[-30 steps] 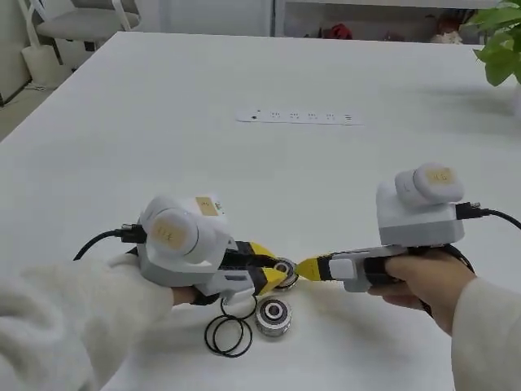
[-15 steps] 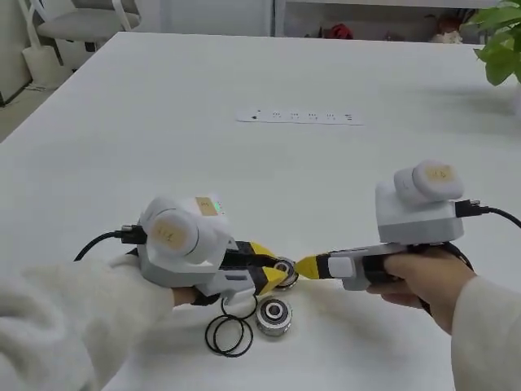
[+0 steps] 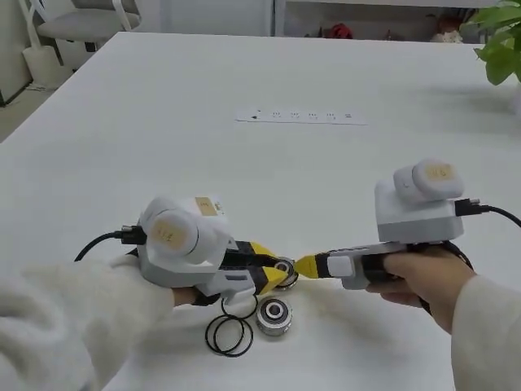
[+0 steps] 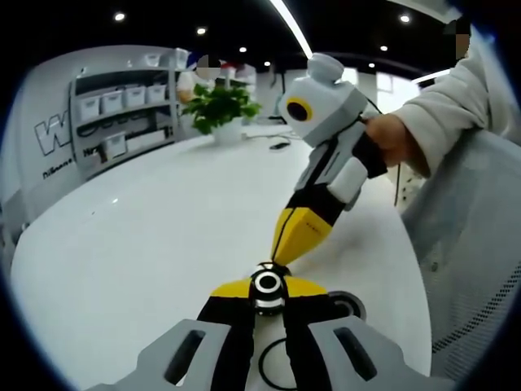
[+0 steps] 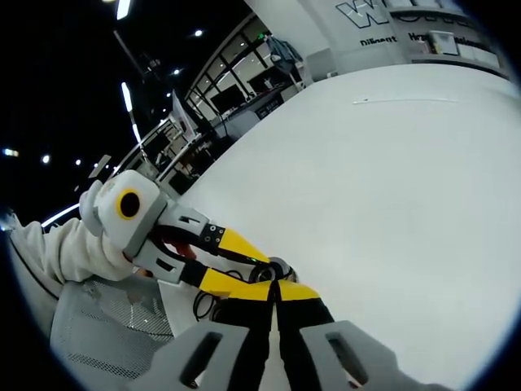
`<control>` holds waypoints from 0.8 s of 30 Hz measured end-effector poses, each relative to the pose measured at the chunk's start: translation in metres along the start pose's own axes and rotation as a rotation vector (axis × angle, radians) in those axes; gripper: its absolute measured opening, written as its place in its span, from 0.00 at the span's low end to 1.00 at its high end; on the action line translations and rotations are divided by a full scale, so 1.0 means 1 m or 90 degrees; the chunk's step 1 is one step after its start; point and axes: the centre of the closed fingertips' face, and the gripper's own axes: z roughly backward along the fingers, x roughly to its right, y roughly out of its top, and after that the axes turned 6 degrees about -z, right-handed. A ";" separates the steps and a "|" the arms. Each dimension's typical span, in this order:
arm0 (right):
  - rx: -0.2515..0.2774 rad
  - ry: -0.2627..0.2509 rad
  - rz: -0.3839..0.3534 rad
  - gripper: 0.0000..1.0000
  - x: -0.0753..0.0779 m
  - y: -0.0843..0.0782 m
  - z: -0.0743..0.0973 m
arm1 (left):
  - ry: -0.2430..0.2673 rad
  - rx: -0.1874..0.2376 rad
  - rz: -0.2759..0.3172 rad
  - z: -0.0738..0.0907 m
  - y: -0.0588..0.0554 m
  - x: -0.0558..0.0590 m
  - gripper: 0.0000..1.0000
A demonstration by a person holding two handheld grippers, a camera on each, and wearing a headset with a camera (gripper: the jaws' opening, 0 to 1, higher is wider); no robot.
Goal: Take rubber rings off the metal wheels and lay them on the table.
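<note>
White counter [image 3: 244, 187] stretching away. A white power strip [image 3: 301, 117] lies flat toward the far side. Near the front edge, black rubber rings [image 3: 228, 335] lie overlapping, with a metal wheel [image 3: 273, 316] just beside them.

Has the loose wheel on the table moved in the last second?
No. The loose wheel lies where it was, just right of the rings, same gap between them.

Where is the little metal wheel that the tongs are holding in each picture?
Head view: metal wheel, lower middle, between the two yellow tips.
Left gripper view: bottom middle, held in the left tongs.
Right gripper view: lower middle, just past the right tongs.
Shared landmark: the left tongs, always at the wheel.
</note>
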 end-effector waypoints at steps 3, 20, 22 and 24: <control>0.000 0.002 0.003 0.00 -0.001 0.000 0.000 | 0.000 0.000 -0.001 0.000 0.000 0.000 0.13; -0.001 0.006 0.012 0.00 -0.002 0.001 0.000 | 0.001 0.004 -0.002 -0.001 0.000 0.001 0.13; -0.001 0.007 0.013 0.00 -0.003 0.001 0.000 | 0.001 0.005 -0.001 -0.001 0.000 0.001 0.13; -0.001 0.008 0.013 0.00 -0.003 0.001 -0.001 | 0.001 0.005 -0.001 -0.001 0.000 0.001 0.13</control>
